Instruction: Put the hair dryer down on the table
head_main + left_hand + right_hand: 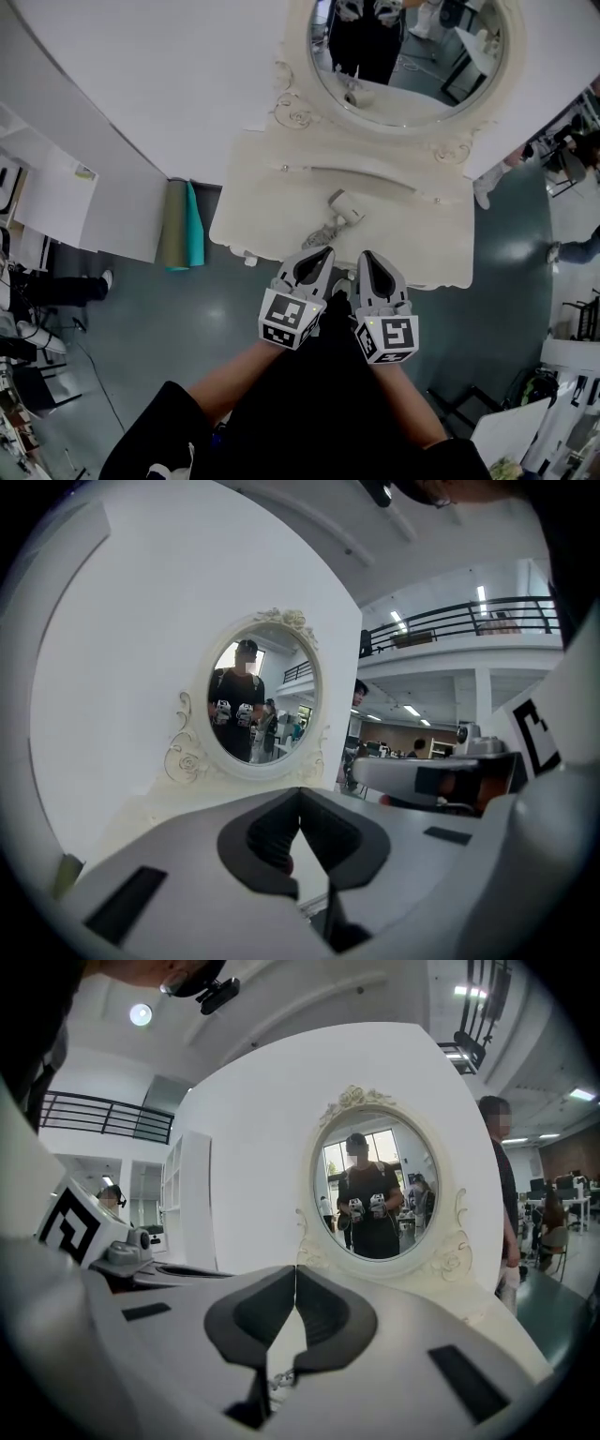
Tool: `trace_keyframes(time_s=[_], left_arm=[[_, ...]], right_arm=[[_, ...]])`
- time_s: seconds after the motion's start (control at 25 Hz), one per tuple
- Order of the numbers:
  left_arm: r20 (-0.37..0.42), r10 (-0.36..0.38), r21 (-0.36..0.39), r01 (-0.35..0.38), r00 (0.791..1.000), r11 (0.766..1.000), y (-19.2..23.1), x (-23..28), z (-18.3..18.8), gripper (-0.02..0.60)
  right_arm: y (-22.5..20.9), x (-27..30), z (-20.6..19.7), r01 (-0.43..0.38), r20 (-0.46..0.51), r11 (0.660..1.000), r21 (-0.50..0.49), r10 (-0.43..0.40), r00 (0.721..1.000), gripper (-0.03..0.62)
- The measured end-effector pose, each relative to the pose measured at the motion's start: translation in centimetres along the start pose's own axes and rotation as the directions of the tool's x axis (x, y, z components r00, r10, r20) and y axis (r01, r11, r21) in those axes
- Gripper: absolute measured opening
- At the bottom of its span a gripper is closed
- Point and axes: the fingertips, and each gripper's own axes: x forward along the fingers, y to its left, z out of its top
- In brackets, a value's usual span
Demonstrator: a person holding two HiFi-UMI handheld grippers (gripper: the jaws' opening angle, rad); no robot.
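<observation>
hair dryer [339,208] lies on the desk [262,192] at frame centre, long axis slanting upper right to lower left; it sits just above the left tool [322,253], nearer than the right tool [367,257]; both tools closed, empty

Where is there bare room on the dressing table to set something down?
Bare tabletop left of the hair dryer toward the left edge, and a patch to its right below the mirror. Crowded at front centre: dryer, cord, left gripper, right gripper.

Cream table [272,187], pale grey hair dryer [343,208], teal roll [195,225].
</observation>
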Motion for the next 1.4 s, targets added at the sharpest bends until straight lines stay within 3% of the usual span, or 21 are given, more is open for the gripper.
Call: trace_keyframes(time_s=[0.28,0.72,1.4], left_arm=[[0.042,0.013,0.037,-0.014,0.999,0.999,-0.3,-1.4,1.2,0.014],[0.046,0.015,0.092,-0.019,0.999,0.996,-0.3,-2.6,1.5,0.014],[0.049,0.046,0.123,-0.052,0.998,0.991,0.0,-1.5,2.1,0.014]], right_arm=[[1.2,-0.9,0.0,0.046,0.024,0.999,-0.013,-0.046,0.999,0.017],[3.8,-0.5,-0.6,0.01,0.015,0.999,-0.045,-0.009,1.0,0.017],[2.2,-0.4,-0.4,0.026,0.01,0.997,-0.066,-0.026,1.0,0.017]])
